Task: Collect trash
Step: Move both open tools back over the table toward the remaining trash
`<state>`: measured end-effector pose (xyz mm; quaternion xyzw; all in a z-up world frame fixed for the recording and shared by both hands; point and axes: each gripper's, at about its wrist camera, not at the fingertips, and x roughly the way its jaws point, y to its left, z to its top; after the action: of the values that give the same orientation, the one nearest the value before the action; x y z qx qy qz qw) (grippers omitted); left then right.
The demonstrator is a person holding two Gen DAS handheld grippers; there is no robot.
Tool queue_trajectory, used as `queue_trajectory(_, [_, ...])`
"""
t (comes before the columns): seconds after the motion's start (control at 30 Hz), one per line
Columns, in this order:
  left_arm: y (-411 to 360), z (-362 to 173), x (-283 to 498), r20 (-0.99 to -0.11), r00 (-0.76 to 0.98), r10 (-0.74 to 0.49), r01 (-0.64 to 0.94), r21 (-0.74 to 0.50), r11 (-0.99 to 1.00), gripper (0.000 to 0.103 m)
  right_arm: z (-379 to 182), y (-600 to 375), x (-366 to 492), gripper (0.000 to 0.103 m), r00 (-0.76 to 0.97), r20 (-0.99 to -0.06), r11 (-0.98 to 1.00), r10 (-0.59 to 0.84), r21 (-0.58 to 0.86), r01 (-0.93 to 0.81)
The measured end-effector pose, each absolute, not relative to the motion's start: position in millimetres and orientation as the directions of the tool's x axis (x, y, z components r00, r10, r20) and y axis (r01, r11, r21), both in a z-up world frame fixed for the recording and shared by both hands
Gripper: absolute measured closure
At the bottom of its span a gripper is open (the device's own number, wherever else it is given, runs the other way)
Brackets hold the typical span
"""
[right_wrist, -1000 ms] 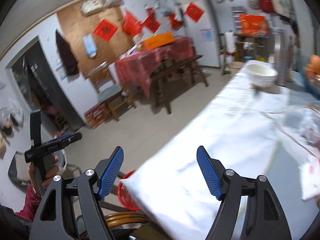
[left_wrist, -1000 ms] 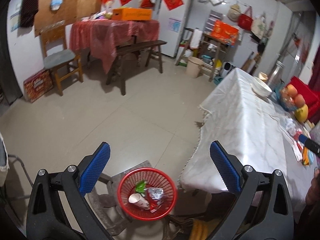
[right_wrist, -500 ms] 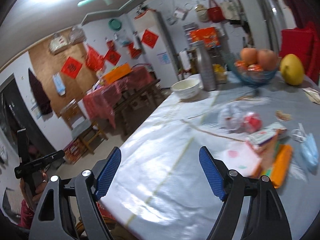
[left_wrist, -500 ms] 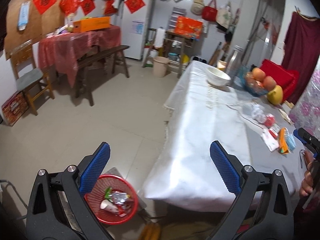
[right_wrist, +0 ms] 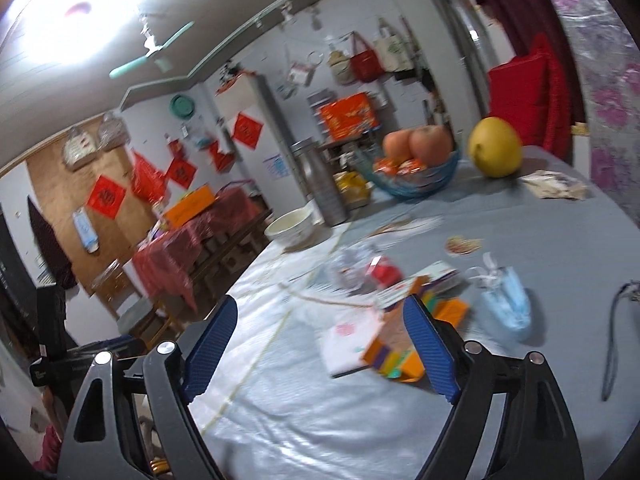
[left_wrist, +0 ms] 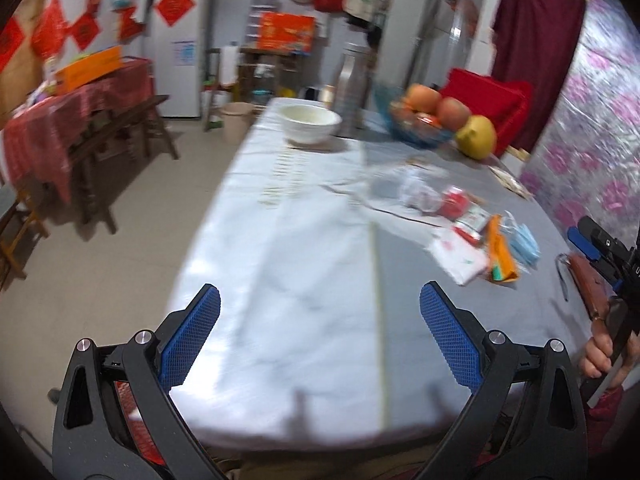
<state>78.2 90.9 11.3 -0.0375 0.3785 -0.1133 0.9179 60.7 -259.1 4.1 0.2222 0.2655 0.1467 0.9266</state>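
Observation:
The trash lies in a cluster on the right of the grey-white tablecloth [left_wrist: 300,280]: a white wrapper [left_wrist: 460,256], an orange packet [left_wrist: 500,254], a blue face mask [left_wrist: 522,240] and crumpled clear plastic with something red [left_wrist: 436,196]. My left gripper [left_wrist: 320,300] hangs open over the table's near end with nothing between its fingers. My right gripper [right_wrist: 320,308] is close to the white wrapper [right_wrist: 352,340] and the orange packet [right_wrist: 400,344]. Its jaws are opening, and nothing is held between them. The mask [right_wrist: 506,304] lies just right of them. A sliver of the red basket [left_wrist: 124,400] shows below the left gripper.
At the table's far end stand a white bowl [left_wrist: 310,120], a steel flask [left_wrist: 354,88], a blue fruit bowl [left_wrist: 424,124] and a yellow pomelo [left_wrist: 476,136]. A brown sheath with a cord [left_wrist: 580,284] lies near the right edge. A red-clothed table and a bench [left_wrist: 60,128] stand to the left.
Both views have swung from the floor and the table edge onto the table top. The red basket has slid almost out of the left view. The right jaws stand a little wider.

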Motion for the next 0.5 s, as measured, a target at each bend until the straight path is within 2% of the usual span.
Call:
queue_trajectory(0.23, [20,0,119,-0.706,0.629,-0.326,0.303,-0.163,0.939,0.007,-16,-295,65,0.019,0.823,-0.445,0.837,0.353,0.543,-0.066])
queue_trajectory(0.5, [-17,-14,175,-0.732,0.577,-0.363,0.339,-0.19,0.921,0.007,-52,-312,86,0.019,0.791,-0.515,0.832,0.33,0.554,0.014])
